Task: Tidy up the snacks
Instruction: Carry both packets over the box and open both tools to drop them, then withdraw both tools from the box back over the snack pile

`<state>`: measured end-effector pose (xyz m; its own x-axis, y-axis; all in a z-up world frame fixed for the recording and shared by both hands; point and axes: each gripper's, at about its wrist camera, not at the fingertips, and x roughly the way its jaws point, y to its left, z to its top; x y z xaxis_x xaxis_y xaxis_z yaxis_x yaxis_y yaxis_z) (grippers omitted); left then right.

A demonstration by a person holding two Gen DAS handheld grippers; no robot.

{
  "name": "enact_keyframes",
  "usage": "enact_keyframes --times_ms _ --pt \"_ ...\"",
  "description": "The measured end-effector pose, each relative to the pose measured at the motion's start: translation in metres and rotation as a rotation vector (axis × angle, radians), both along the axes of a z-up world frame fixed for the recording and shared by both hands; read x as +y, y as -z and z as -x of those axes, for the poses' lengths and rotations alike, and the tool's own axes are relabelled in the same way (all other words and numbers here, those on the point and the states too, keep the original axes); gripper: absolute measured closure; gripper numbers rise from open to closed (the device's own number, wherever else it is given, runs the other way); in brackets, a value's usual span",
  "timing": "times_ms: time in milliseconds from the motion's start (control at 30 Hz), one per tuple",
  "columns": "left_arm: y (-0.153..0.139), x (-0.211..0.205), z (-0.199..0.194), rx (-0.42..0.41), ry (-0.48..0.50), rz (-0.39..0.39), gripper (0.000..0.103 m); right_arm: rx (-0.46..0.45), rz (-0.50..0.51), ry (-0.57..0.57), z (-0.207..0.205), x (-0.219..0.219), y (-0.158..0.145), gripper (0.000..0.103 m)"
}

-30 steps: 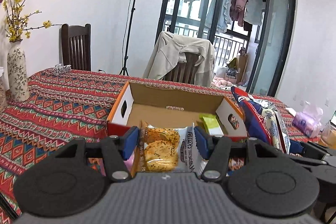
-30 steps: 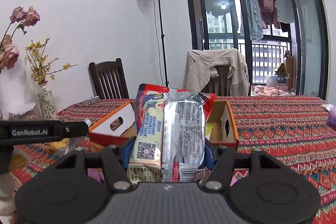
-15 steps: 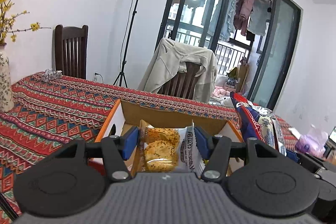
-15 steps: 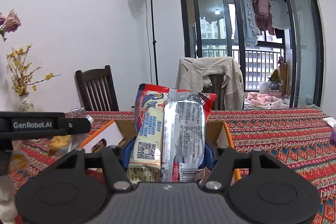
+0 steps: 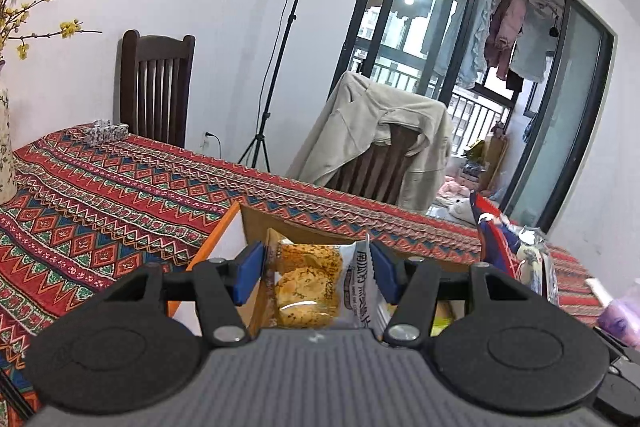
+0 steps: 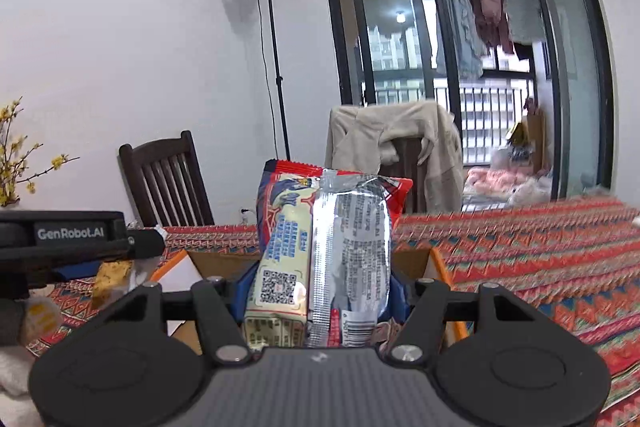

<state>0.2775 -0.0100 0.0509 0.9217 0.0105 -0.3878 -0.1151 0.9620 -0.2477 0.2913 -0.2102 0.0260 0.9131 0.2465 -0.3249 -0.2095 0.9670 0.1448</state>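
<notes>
Left gripper (image 5: 314,273): closed on the cookie packet (image 5: 316,283), held upright above the cardboard box (image 5: 240,227), probably for dropping in.
Cardboard box: open, on the patterned tablecloth (image 5: 100,195), below and ahead of both grippers.
Right gripper (image 6: 320,291): clamped on the wafer packet (image 6: 328,251), standing on end over the box, apparently awaiting its turn.
</notes>
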Motion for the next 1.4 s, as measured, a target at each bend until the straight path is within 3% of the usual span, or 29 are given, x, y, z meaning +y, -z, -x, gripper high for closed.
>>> enact_keyframes --times_ms 67,333,467,533,600,667,700,1167,1400 --pt "0.012 0.000 -0.005 0.010 -0.019 -0.039 0.044 0.026 0.015 -0.008 -0.005 0.003 0.009 0.041" --pt "0.032 0.000 -0.015 0.059 -0.019 -0.072 0.044 0.109 0.034 -0.008 -0.020 0.000 0.027 0.041" --pt "0.031 -0.001 -0.009 0.023 -0.014 -0.072 0.040 0.123 0.038 -0.004 -0.019 -0.001 0.030 0.039" --pt "0.030 -0.001 -0.005 0.001 -0.006 -0.065 0.033 0.118 0.026 0.001 -0.017 -0.004 0.029 0.024" --pt "0.028 -0.002 0.000 -0.027 -0.019 -0.068 0.016 0.105 -0.001 -0.002 -0.015 -0.010 0.027 0.003" --pt "0.026 -0.002 0.005 -0.057 -0.043 -0.078 0.002 0.095 -0.014 -0.001 -0.014 -0.013 0.025 0.000" --pt "0.024 -0.002 0.007 -0.068 -0.056 -0.080 0.000 0.096 -0.013 0.001 -0.013 -0.013 0.025 0.000" --pt "0.003 0.003 0.024 -0.121 -0.090 -0.028 0.000 0.101 -0.009 0.004 -0.011 -0.013 0.021 0.000" --pt "-0.012 0.013 0.054 -0.088 -0.097 0.008 0.000 0.084 0.017 -0.002 0.009 -0.006 -0.005 0.000"
